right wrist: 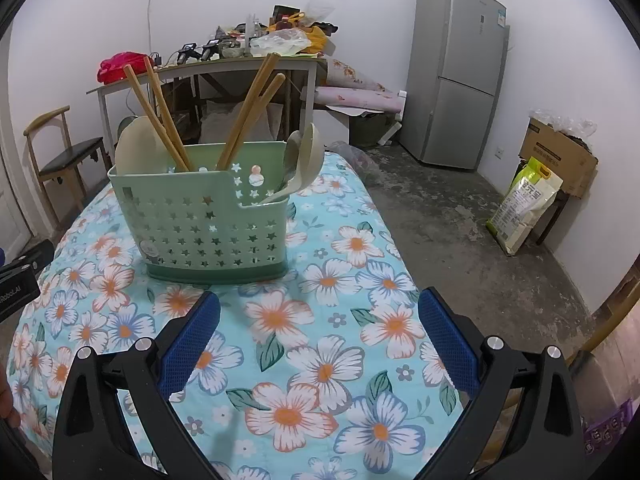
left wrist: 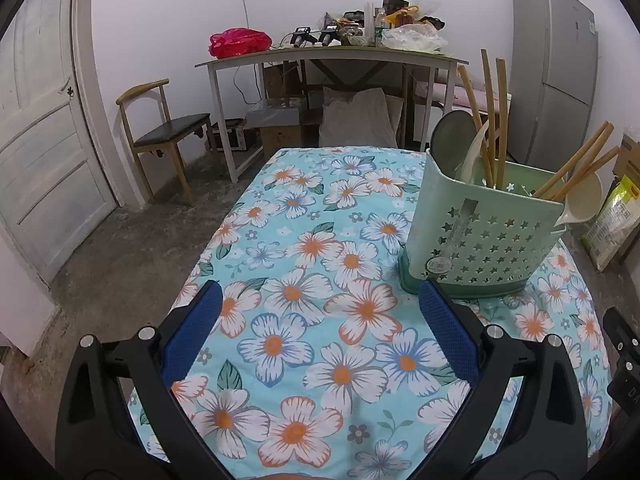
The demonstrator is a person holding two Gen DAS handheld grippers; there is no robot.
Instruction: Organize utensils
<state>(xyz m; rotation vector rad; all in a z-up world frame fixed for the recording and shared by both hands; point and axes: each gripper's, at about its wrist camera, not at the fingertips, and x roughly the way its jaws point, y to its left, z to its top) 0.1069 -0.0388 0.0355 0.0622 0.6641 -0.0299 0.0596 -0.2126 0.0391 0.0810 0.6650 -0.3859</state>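
Observation:
A pale green plastic utensil basket (left wrist: pixel 486 236) with star-shaped holes stands on the floral tablecloth (left wrist: pixel 320 264); it also shows in the right wrist view (right wrist: pixel 204 220). Wooden chopsticks (left wrist: pixel 490 120) and cream spoons (left wrist: pixel 586 200) stand in it, chopsticks (right wrist: pixel 160 116) and spoons (right wrist: pixel 304 160) also seen from the right. My left gripper (left wrist: pixel 320 300) is open and empty, low over the cloth, left of the basket. My right gripper (right wrist: pixel 320 304) is open and empty, just in front of the basket.
A cluttered desk (left wrist: pixel 332 56) and a wooden chair (left wrist: pixel 168 136) stand beyond the table. A grey fridge (right wrist: pixel 460 72), a cardboard box (right wrist: pixel 560 152) and a rice bag (right wrist: pixel 524 204) stand on the right. A white door (left wrist: pixel 40 140) is on the left.

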